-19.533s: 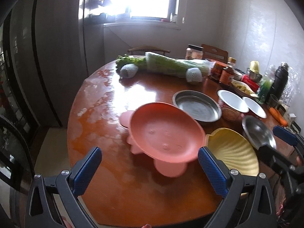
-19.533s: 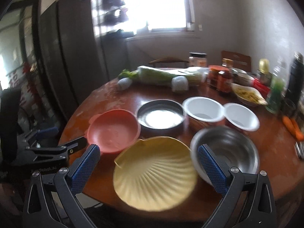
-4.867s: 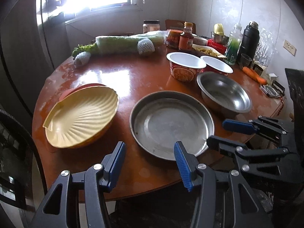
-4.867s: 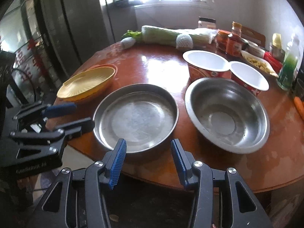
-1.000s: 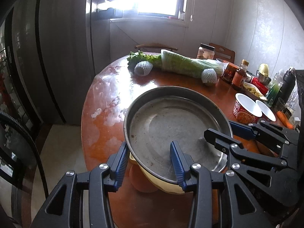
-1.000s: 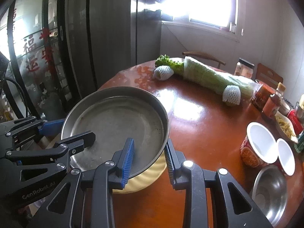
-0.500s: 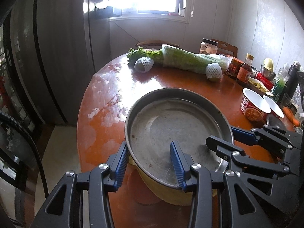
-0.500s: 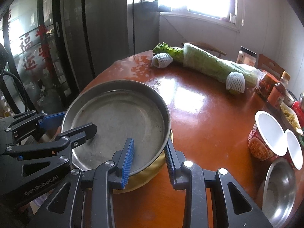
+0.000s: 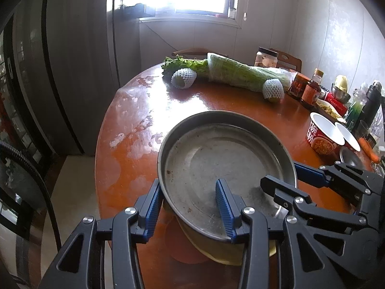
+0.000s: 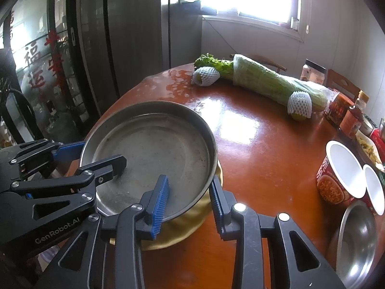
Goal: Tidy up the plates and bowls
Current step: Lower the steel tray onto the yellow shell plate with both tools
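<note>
The round steel pan (image 9: 223,166) sits at the near left edge of the wooden table (image 9: 134,159), resting tilted on the yellow shell plate (image 10: 187,224), with a pink plate (image 9: 185,248) showing beneath that. It looks stiff, thin-walled and light, with a smooth, probably slippery surface; its raised rim is the sensible place to hold, and a bump would dent it rather than break it.

At about seven o'clock on the rim, the left gripper (image 9: 190,207) points steeply down, one blue pad (image 9: 151,207) outside the wall and one inside; its jaws stand narrow astride the rim, but whether the pads press on it I cannot tell.

At about five o'clock, the right gripper (image 10: 189,201) tilts down alike, astride the rim, its jaws opening, a gap showing between the outer pad and the pan wall.

Further right, at three o'clock, stand two noodle cups (image 10: 341,175) and a steel bowl (image 10: 356,240).
</note>
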Tool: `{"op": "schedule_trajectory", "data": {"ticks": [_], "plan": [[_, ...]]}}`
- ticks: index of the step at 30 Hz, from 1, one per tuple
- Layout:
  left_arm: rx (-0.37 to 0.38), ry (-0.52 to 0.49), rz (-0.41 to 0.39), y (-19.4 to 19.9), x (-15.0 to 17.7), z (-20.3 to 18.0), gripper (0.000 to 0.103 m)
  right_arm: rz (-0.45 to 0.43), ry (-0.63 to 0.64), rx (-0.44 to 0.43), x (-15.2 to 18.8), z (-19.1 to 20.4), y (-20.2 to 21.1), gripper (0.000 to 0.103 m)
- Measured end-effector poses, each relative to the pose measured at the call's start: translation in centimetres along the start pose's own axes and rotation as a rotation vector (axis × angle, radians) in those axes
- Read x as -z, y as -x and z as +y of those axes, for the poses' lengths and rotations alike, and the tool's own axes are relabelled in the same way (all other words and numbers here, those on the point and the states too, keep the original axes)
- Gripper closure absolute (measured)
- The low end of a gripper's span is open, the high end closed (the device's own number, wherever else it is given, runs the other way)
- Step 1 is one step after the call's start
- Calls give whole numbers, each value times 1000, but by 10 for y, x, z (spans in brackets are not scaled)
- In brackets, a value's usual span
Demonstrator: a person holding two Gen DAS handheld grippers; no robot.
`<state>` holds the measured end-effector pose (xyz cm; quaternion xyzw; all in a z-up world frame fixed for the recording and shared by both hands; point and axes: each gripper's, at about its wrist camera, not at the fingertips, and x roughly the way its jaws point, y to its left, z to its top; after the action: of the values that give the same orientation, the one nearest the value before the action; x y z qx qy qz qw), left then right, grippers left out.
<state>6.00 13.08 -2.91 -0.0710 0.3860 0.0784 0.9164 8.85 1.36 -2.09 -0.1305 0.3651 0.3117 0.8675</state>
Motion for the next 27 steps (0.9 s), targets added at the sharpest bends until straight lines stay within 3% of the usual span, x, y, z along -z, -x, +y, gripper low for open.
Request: {"op": "schedule_trajectory", "data": {"ticks": [15, 27], "plan": [[5, 15, -8, 5, 2, 4, 56, 1, -7, -3, 1, 1, 5, 65], [-7, 31, -24, 11, 0, 11, 55, 4, -2, 3, 0, 3, 5, 56]]}}
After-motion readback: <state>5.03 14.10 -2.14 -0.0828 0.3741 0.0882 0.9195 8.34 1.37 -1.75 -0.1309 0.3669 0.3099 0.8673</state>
